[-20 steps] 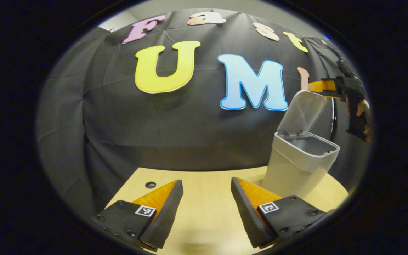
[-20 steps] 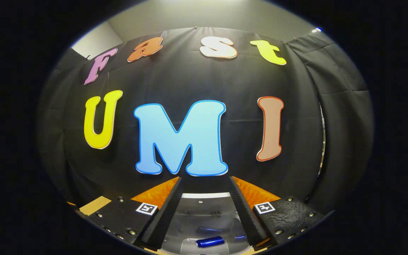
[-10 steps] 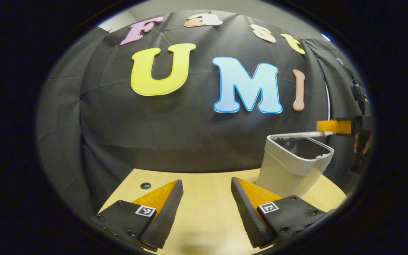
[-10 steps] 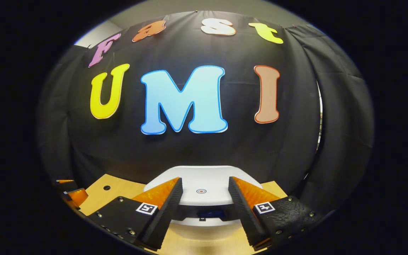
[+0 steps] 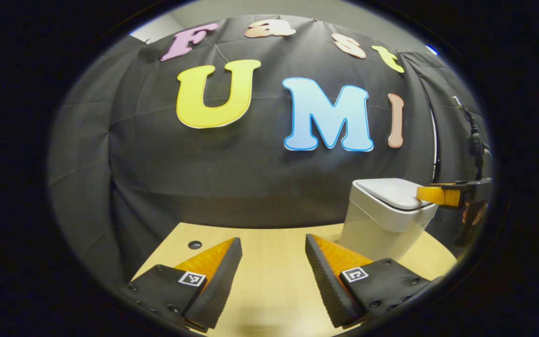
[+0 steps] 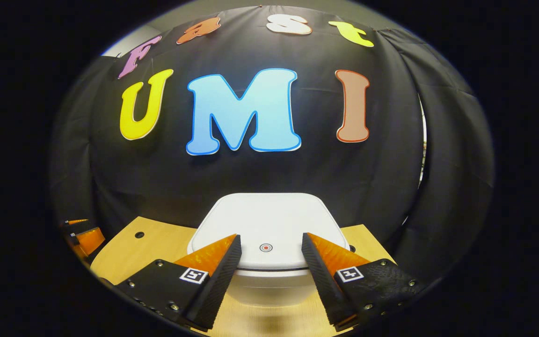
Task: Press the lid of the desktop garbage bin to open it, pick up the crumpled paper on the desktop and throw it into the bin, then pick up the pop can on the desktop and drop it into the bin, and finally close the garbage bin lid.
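Observation:
The white garbage bin (image 5: 382,224) stands on the wooden desk at the right of the left gripper view, its lid (image 6: 269,224) down flat. In the right gripper view the lid lies just ahead, a small red dot (image 6: 265,247) near its front edge. My right gripper (image 6: 269,241) is open, fingertips resting at the lid's front edge on either side of the dot; from the side its fingers (image 5: 433,195) touch the lid. My left gripper (image 5: 273,245) hovers open over bare desk, left of the bin. The bin's contents are hidden.
The wooden desk (image 5: 269,281) has a small round hole (image 5: 195,244) at its back left and a rounded right edge. The black cloth wall hangs close behind the desk. A hand (image 5: 473,213) holds the right gripper at the far right.
The bin lid has swung down from upright to fully flat, with my right gripper coming down with it. The blue can seen inside is now covered. My left gripper has barely moved.

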Motion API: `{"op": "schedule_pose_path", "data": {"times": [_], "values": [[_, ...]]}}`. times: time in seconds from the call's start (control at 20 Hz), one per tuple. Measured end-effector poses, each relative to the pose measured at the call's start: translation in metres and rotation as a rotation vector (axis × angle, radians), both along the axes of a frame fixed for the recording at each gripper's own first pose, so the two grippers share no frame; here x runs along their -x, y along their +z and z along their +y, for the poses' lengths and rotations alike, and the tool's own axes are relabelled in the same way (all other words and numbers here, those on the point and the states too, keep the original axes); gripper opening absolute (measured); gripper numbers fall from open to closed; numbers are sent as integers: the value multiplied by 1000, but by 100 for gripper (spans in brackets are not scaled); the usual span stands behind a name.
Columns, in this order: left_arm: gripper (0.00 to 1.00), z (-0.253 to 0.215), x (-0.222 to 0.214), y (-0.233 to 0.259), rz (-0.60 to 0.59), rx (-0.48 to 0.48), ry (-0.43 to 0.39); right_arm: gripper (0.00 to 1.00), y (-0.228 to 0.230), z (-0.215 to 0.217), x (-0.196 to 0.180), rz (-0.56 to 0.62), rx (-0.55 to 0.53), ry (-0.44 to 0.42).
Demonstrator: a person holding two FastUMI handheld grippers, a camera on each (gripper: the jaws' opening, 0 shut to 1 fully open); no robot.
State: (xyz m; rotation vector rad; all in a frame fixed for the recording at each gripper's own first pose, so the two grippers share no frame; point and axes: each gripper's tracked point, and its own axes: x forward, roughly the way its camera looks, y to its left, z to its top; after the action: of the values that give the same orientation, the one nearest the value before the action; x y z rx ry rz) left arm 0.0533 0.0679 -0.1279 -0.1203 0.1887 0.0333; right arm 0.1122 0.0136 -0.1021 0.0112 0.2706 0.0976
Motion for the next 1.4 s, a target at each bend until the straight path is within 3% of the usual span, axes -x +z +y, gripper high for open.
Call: {"op": "schedule_pose_path", "data": {"times": [1.4], "values": [[96,-19,3,11,-21,-17,-20,84,2,-3,10,-91,17,20]]}}
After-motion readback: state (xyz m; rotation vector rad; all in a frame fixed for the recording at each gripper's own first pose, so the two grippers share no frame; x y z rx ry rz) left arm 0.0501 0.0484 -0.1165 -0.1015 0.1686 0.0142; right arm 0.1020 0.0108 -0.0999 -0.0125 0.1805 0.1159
